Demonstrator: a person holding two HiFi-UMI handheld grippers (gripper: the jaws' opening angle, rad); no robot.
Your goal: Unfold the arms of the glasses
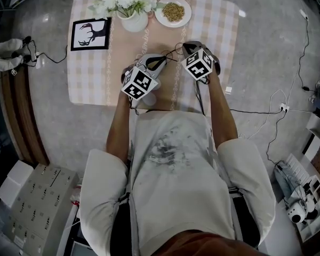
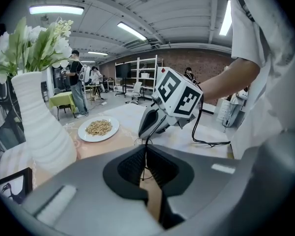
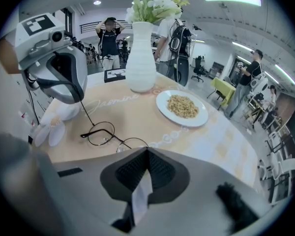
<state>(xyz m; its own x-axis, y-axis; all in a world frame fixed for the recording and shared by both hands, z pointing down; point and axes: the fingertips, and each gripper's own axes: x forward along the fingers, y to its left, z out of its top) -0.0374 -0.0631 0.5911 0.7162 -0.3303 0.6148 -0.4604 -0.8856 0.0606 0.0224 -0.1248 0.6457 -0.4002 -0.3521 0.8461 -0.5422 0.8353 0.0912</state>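
Thin black wire glasses (image 3: 101, 134) with round lenses lie low over the tablecloth between my two grippers; in the head view the glasses (image 1: 170, 55) are only fine lines. My left gripper (image 2: 145, 163) is shut on the end of one arm (image 2: 146, 139). In the right gripper view that arm (image 3: 83, 117) slants up from the frame's left hinge into the left gripper (image 3: 77, 101). My right gripper (image 3: 146, 154) is shut on the frame's other end, its jaws hiding part of the near lens (image 3: 132, 143). In the head view the left gripper (image 1: 161, 59) and right gripper (image 1: 183, 46) face each other closely.
A white vase of flowers (image 1: 133, 20) and a plate of grain (image 1: 173, 11) stand at the table's far side. A framed deer picture (image 1: 90, 33) lies at the far left. White petal-shaped pieces (image 3: 49, 132) lie left of the glasses. Cables trail off the table (image 1: 96, 84) to the right.
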